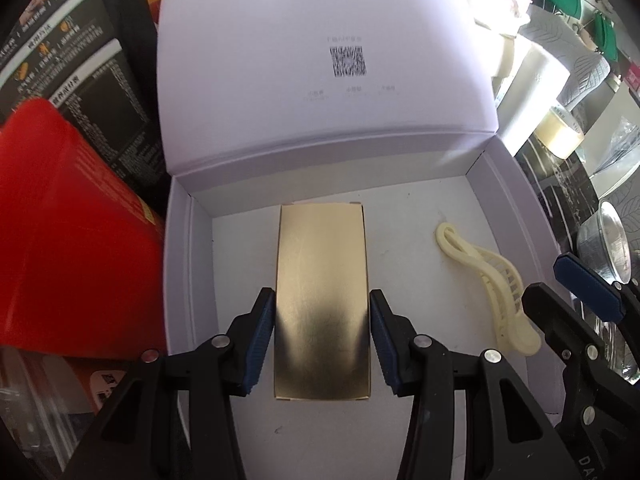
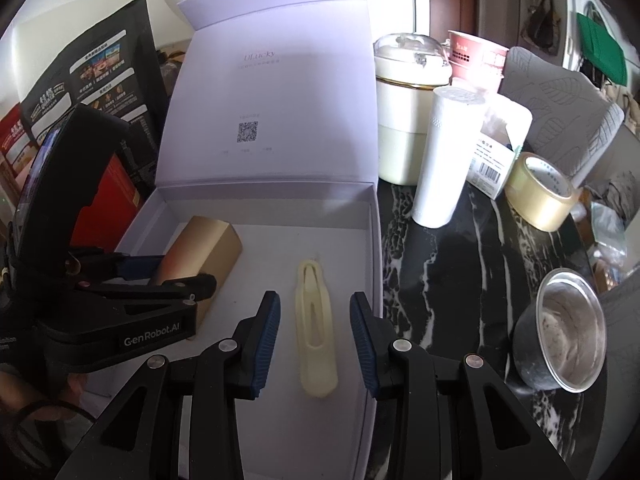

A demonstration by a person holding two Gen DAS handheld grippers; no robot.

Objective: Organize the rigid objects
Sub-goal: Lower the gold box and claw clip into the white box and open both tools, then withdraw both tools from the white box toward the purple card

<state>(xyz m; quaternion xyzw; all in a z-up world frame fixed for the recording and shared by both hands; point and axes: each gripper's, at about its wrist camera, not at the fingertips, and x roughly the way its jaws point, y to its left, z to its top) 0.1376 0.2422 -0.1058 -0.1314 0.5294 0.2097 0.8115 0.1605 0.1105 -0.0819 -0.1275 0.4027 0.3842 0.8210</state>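
Observation:
A gold rectangular box [image 1: 322, 300] lies on the floor of an open white gift box [image 1: 440, 216] with its lid standing up. My left gripper [image 1: 322, 334] is open, its blue pads on either side of the gold box with small gaps. A cream hair clip [image 1: 490, 284] lies to the right inside the white box. In the right wrist view the hair clip [image 2: 316, 332] lies between the open fingers of my right gripper [image 2: 314, 340], not touched. The gold box [image 2: 204, 252] and my left gripper [image 2: 160, 276] show at the left there.
A red box [image 1: 68, 248] and a black printed bag [image 2: 104, 72] stand left of the white box. On the black marble table [image 2: 460, 264] to the right are a steel bowl [image 2: 560, 336], a tape roll [image 2: 540, 192], a white tumbler [image 2: 444, 156], a cream jar [image 2: 404, 120] and a small carton [image 2: 496, 160].

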